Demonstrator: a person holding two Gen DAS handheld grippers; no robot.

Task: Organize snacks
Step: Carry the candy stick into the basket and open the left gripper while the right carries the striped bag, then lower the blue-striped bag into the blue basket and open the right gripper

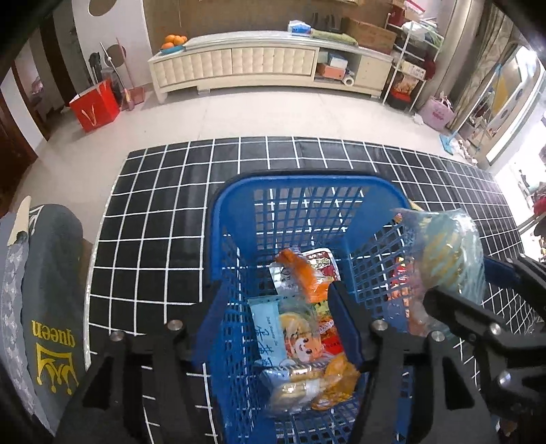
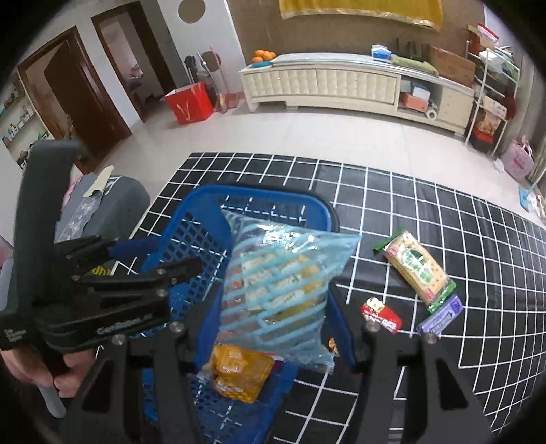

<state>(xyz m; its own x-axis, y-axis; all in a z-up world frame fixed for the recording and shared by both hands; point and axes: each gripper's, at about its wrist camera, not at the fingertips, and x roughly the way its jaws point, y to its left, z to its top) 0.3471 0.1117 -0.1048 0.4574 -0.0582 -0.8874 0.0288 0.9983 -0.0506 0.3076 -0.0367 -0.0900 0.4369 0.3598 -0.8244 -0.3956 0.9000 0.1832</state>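
- Right gripper (image 2: 273, 328): jaws spread wide on either side of a clear blue-striped snack bag (image 2: 279, 293); whether the pads actually pinch it, cannot tell.
- Same bag in the left wrist view (image 1: 443, 252), at 2 o'clock, raised above the right-hand wall of the blue basket (image 1: 218, 239), blurred.
- Left gripper (image 1: 269, 328): jaws open, empty, straddling the near end of the basket; seen from the right wrist camera (image 2: 143, 269) at 9 o'clock, just beside the basket's left wall, held in a bare hand (image 2: 51, 372).
- In the basket: an orange pouch (image 1: 300, 273), a pale blue packet (image 1: 269, 328), a cartoon-printed packet (image 1: 303, 338), yellow-wrapped snacks (image 1: 327, 379) nearest the camera, a red-and-white packet (image 1: 320, 259) farthest.
- On the black grid mat (image 2: 443, 218), at 3 o'clock of the basket and apart from it: a green-ended cracker pack (image 2: 418, 269), a small red packet (image 2: 380, 314), a purple packet (image 2: 442, 316) just beside the cracker pack.
- At 9 o'clock of the mat: a grey cushion printed "queen" (image 1: 51, 307).
- Beyond, on pale floor tiles: a red paper bag (image 1: 95, 106) at 11 o'clock, a pink bag (image 2: 518, 160) at 2 o'clock.
- Farthest, at 12 o'clock: a cream cabinet (image 1: 266, 65) against the wall, oranges (image 1: 174, 41) on its left end, a cardboard box (image 1: 368, 32) on its right.
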